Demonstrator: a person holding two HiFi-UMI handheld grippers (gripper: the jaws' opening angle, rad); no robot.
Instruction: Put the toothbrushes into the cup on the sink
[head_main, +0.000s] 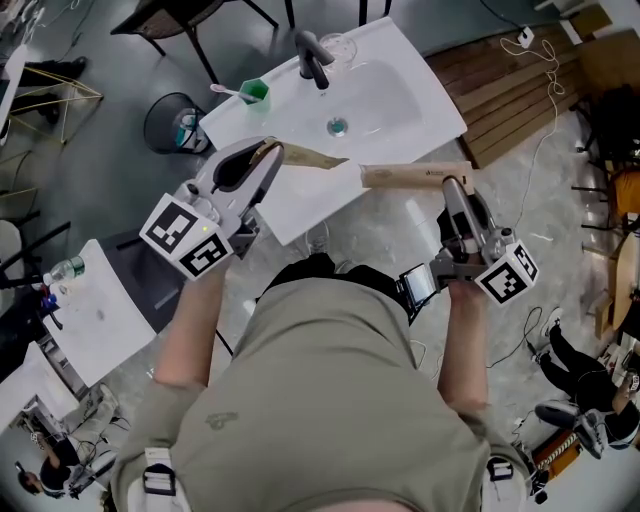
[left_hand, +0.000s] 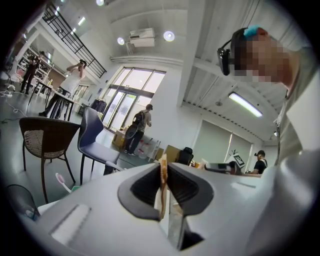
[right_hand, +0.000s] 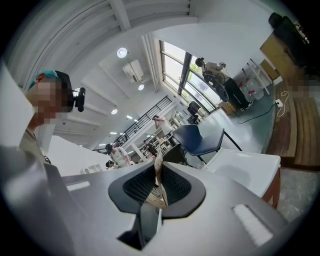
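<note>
Jaws of the left gripper (head_main: 268, 156) are pressed flat on one end of a brown paper toothbrush pack (head_main: 410, 177), with no gap showing in the left gripper view. The pack's long axis runs 9 to 3 o'clock in the head view, over the near edge of the sink (head_main: 440, 112). The green cup (head_main: 256, 92), one toothbrush (head_main: 226, 90) standing in it, lies at 12 o'clock from the left gripper, the nearer one. Jaws of the right gripper (head_main: 453, 190) likewise pinch the pack's other end. Both forearms reach forward. Judgement: the pack needs opening before anything goes in the cup.
</note>
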